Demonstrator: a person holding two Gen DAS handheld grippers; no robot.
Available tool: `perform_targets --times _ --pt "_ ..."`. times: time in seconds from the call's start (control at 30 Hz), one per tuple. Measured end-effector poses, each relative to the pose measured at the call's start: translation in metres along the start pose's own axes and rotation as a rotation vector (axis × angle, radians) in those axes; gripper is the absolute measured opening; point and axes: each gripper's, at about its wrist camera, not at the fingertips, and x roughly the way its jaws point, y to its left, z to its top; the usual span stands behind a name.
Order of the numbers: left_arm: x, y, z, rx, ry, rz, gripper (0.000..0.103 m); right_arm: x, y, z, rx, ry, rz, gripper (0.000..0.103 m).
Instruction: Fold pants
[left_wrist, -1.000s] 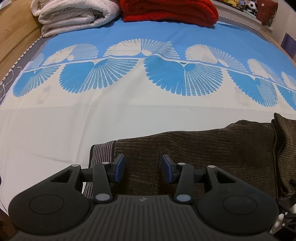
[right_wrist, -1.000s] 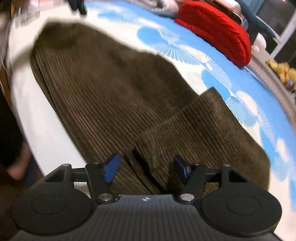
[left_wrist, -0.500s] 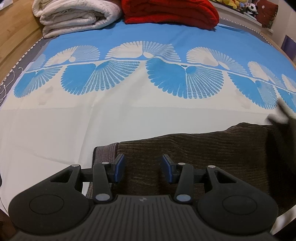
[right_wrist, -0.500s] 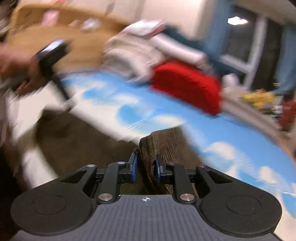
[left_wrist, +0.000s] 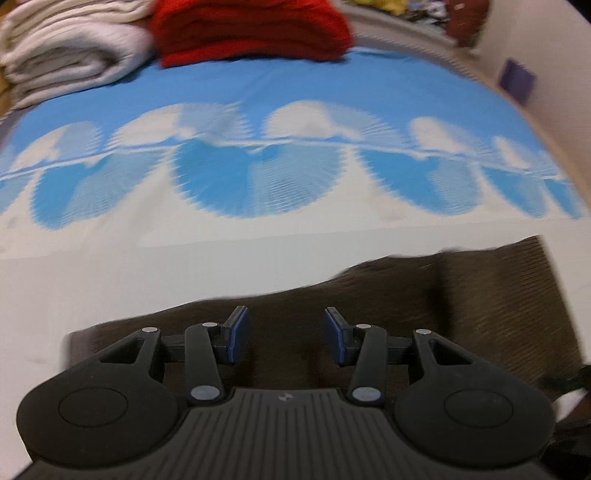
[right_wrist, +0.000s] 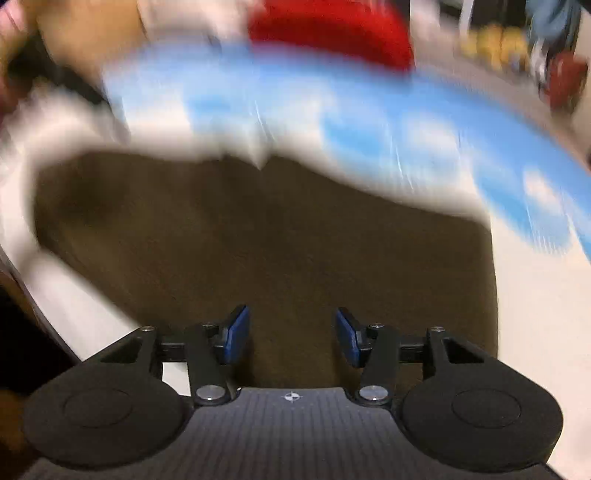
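Lying flat on the bedsheet (left_wrist: 110, 280) are the brown corduroy pants (left_wrist: 480, 314), spread across its plain white part, on the near side of the blue fan-shell pattern. Over the pants hangs the left gripper (left_wrist: 284, 339), angled downward, its blue-padded fingers (left_wrist: 236, 336) parted to a middling gap with only cloth lying beneath, nothing pinched between them. Over on the right wrist view, heavily blurred, the right gripper (right_wrist: 291, 338) hovers above the pants (right_wrist: 277, 240) too; its jaws are opening, the pads (right_wrist: 349, 338) apart and clear of the fabric, no fold caught between. Far beyond the pants, at the far edge of the sheet, sit a folded white blanket (left_wrist: 70, 55) and, just beside it, a red blanket (left_wrist: 251, 29).
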Motion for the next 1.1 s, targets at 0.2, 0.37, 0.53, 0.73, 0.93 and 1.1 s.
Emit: perform_targets --times 0.2,0.37,0.53,0.73,0.93,1.1 --pt "0.007 -0.079 0.009 0.164 -0.093 -0.183 0.033 -0.032 -0.036 -0.003 0.211 -0.144 0.048 0.055" --pt "0.028 -0.142 -0.001 0.355 -0.091 -0.266 0.029 -0.033 -0.088 -0.017 0.43 -0.113 -0.184 0.064" --pt "0.073 -0.172 -0.013 0.494 0.02 -0.217 0.019 -0.025 -0.126 -0.047 0.652 -0.028 -0.168 0.065" --pt "0.113 -0.154 -0.008 0.351 0.165 -0.129 0.025 -0.008 -0.136 -0.057 0.783 0.034 -0.078 0.075" --pt "0.094 -0.155 0.001 0.332 0.135 -0.128 0.034 0.004 -0.14 -0.049 0.834 0.044 -0.029 0.066" --pt "0.069 -0.151 0.014 0.267 0.091 -0.188 0.048 -0.004 -0.137 -0.046 0.849 0.027 -0.053 0.048"
